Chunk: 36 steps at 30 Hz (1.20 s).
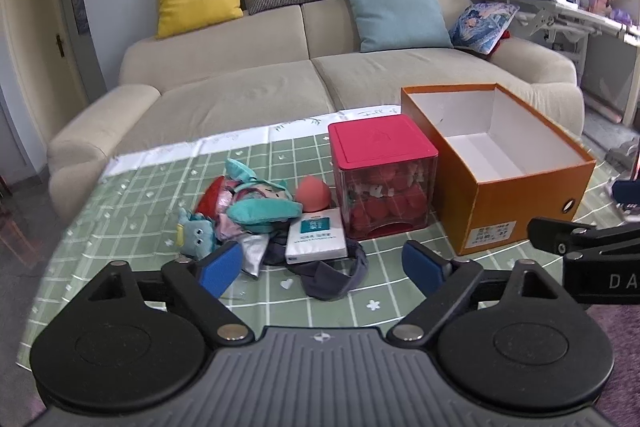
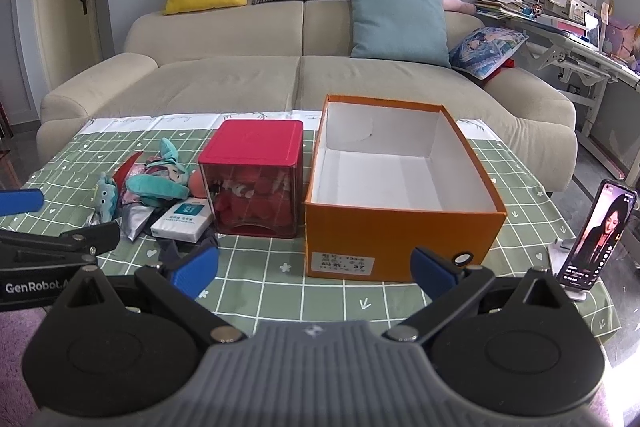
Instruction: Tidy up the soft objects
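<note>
A pile of soft things lies on the green checked tablecloth (image 1: 132,195): a teal plush (image 1: 262,209), a small blue-green plush (image 1: 196,233), a peach-coloured soft ball (image 1: 314,191), a dark cloth band (image 1: 332,277) and a white tissue pack (image 1: 316,237). The pile also shows in the right wrist view (image 2: 154,187). An open, empty orange box (image 1: 516,203) (image 2: 394,227) stands to the right. My left gripper (image 1: 322,269) is open and empty just before the pile. My right gripper (image 2: 314,269) is open and empty before the orange box.
A red-lidded clear box (image 1: 382,179) (image 2: 252,183) holding red items stands between the pile and the orange box. A phone on a stand (image 2: 596,239) sits at the table's right. A beige sofa (image 1: 248,95) with cushions stands behind the table.
</note>
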Motion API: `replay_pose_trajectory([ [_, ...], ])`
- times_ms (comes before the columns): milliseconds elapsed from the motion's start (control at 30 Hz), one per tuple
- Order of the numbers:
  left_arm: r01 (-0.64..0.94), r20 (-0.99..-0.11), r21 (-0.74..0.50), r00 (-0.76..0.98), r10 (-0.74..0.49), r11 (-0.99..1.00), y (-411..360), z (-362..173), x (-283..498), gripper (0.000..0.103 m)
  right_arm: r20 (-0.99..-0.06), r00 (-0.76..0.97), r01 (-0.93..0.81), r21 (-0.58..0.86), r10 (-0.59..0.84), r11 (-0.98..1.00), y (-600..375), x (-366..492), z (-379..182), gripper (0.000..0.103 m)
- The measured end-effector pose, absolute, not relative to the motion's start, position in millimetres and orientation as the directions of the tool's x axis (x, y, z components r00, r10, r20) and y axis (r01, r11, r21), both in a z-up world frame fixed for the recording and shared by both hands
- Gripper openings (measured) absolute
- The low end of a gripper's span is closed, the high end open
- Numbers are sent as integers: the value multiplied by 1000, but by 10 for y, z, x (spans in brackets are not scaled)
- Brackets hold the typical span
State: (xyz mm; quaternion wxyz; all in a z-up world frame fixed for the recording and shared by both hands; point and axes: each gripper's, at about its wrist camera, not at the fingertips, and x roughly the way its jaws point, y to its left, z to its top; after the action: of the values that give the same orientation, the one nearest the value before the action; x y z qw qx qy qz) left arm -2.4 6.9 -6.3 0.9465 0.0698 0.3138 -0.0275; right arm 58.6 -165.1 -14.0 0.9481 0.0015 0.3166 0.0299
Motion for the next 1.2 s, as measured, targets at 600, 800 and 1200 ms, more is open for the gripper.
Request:
replay_pose_trajectory([
  [600, 46, -644, -4, 764, -37, 999, 596, -206, 367, 74, -632, 738, -210, 119, 238, 970, -1288, 1101, -313, 69],
  [800, 126, -670, -33, 733, -115, 991, 781, -333, 699, 65, -678, 660, -297, 160, 324, 941, -952, 1519, -495, 65],
  [1200, 320, -705, 193, 702, -96, 927, 995, -644, 1464, 66, -763, 538, -253, 259, 358, 932, -472, 2358, -960, 69],
])
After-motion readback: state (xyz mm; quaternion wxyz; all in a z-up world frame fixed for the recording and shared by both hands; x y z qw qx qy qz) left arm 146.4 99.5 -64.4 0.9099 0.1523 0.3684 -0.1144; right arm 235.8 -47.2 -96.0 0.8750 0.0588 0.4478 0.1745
